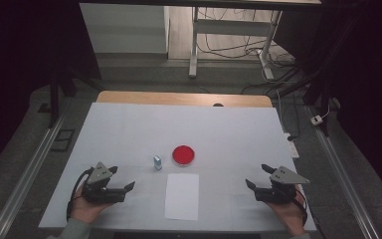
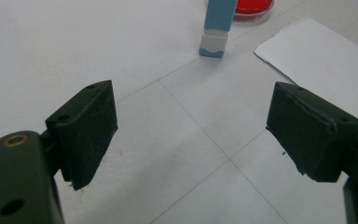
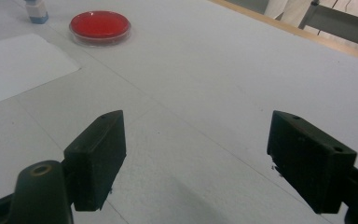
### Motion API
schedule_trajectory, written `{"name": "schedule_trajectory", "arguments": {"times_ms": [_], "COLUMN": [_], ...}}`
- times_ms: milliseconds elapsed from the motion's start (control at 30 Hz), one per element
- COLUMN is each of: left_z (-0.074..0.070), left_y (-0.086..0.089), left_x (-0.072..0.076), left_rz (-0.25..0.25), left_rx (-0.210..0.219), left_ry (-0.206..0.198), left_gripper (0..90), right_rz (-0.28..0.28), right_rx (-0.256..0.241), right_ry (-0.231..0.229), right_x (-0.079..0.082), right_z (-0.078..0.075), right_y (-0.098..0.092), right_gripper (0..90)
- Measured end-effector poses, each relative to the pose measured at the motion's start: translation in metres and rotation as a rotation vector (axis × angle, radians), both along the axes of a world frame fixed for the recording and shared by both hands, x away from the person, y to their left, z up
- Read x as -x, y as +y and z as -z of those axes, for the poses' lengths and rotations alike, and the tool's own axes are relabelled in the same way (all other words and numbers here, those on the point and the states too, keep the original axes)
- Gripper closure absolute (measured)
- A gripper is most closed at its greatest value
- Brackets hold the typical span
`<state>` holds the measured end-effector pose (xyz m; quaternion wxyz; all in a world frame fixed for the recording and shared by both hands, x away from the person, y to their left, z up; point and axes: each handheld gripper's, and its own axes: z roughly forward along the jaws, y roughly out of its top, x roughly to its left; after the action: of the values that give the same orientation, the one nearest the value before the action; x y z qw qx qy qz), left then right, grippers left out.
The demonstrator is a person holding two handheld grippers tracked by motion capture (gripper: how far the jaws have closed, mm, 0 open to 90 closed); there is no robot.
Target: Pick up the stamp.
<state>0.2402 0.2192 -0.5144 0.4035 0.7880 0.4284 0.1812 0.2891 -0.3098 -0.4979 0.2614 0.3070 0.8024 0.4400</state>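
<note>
Resting low at the table's (image 1: 129,124) near corners, the left gripper (image 1: 122,180) and right gripper (image 1: 256,177) gape wide — both empty. Between them lies white paper (image 1: 182,196); beyond it stand a small blue block (image 1: 157,162) and a red dish (image 1: 183,155).

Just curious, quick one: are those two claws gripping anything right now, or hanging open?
Left claw: open, holding nothing.
Right claw: open, holding nothing.

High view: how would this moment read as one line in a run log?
left hand-held gripper: open, holding nothing | right hand-held gripper: open, holding nothing | blue-and-white stamp: upright, beside red ink pad | white paper sheet: flat, untouched
</note>
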Motion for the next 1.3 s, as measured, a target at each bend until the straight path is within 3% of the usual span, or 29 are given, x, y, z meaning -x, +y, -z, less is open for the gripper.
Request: {"name": "schedule_trajectory", "arguments": {"times_ms": [533, 1300], "left_z": [0.0017, -0.0045], "left_y": [-0.0007, -0.0064], "left_x": [-0.0004, -0.0029], "left_rz": [0.016, 0.033], "left_rx": [-0.017, -0.023], "left_ry": [0.012, -0.003], "left_gripper": [17.2, 17.4], "right_rz": [-0.014, -0.006], "right_rx": [0.032, 0.032], "right_ry": [0.007, 0.023], "right_x": [0.0006, -0.0005], "right_z": [0.0041, 0.0064], "right_y": [0.0027, 0.0046], "right_gripper": [22.8, 23.1]}}
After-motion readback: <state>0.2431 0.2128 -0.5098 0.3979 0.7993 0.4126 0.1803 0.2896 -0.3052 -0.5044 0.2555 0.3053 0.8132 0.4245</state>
